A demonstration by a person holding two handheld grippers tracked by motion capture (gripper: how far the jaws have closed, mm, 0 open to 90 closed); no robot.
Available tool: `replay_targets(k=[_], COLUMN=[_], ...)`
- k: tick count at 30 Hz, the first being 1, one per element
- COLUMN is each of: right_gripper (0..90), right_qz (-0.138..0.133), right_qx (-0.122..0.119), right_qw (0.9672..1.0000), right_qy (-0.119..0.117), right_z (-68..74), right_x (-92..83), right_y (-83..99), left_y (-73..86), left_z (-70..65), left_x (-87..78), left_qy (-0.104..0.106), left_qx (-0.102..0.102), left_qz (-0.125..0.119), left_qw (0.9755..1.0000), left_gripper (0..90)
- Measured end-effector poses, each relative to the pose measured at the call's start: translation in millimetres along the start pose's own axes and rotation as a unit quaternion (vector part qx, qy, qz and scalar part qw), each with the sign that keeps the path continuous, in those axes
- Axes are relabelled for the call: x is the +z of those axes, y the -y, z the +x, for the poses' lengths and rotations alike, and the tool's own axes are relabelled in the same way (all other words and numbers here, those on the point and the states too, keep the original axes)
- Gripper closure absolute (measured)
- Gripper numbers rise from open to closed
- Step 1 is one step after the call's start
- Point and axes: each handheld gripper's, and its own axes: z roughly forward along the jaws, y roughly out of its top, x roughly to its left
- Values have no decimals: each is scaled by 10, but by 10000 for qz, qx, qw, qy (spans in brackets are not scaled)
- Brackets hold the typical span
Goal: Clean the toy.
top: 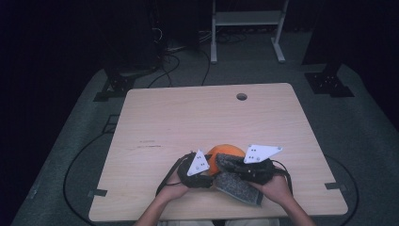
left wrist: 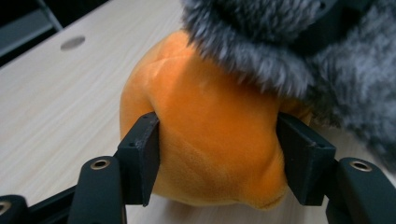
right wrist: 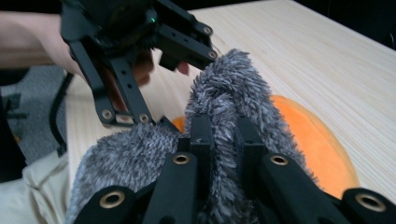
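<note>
Lying near the front edge of the table, one orange plush part serves as the landmark, and one grey furry piece drapes over its near side and trails toward the person. Left of the orange part, the left gripper has its two jaws pressed against the orange plush from either side, pinching it; the fabric bulges between the pads. Each of the two grippers carries one pale three-cornered plate. Right of the orange part, the right gripper has its two jaws drawn close together, pinching a fold of the grey fur that stands up between them, just above the orange plush. One round hole sits in the table, well beyond the orange part.
</note>
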Motion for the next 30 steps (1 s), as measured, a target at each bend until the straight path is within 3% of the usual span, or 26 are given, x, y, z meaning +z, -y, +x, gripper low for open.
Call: replay_targets(k=[2,3,5,7,8,10,12,13,15,17,19,21,24,27,30], right_gripper=[805,805,806,805,805,804,804,804,804,804,804,804,804,804,804], right_qz=[40,31,-1,-57,-66,-61,-51,-33,57,105,114,70,23,50,288], right_qx=[220,460,676,644,627,501,412,510,603,851,953,899,824,1066,1273], right_qw=[9996,9987,9976,9978,9980,9987,9991,9987,9981,9962,9953,9958,9965,9943,9910], right_qy=[189,209,167,115,49,9,44,23,119,135,140,176,155,91,293], right_z=[-127,-203,-287,-259,-241,-184,-171,-196,-248,-332,-360,-339,-326,-398,-483], right_x=[-51,-81,-106,-89,-76,-41,-30,-42,-64,-102,-115,-109,-91,-92,-114], right_y=[90,150,239,247,233,199,193,219,289,398,448,438,411,473,562], left_y=[57,72,54,23,10,9,47,65,91,95,61,30,53,77,97], left_z=[50,68,125,172,182,175,179,181,189,182,186,194,194,192,181], left_x=[-3,-6,-24,-48,-55,-44,-20,-19,-34,-38,-52,-59,-20,-25,-23], left_qy=[60,112,404,541,514,406,371,304,346,388,466,417,315,307,318], left_qx=[-99,-192,-475,-827,-899,-789,-850,-814,-873,-799,-797,-840,-840,-853,-854], left_qz=[114,80,-72,-385,-501,-433,-239,-153,-105,-61,-223,-438,-246,-201,-180], left_qw=[9999,9997,9980,9944,9934,9951,9954,9961,9955,9960,9955,9946,9957,9957,9957], left_gripper=[376,371,291,184,184,222,264,274,288,296,266,192,246,263,265])
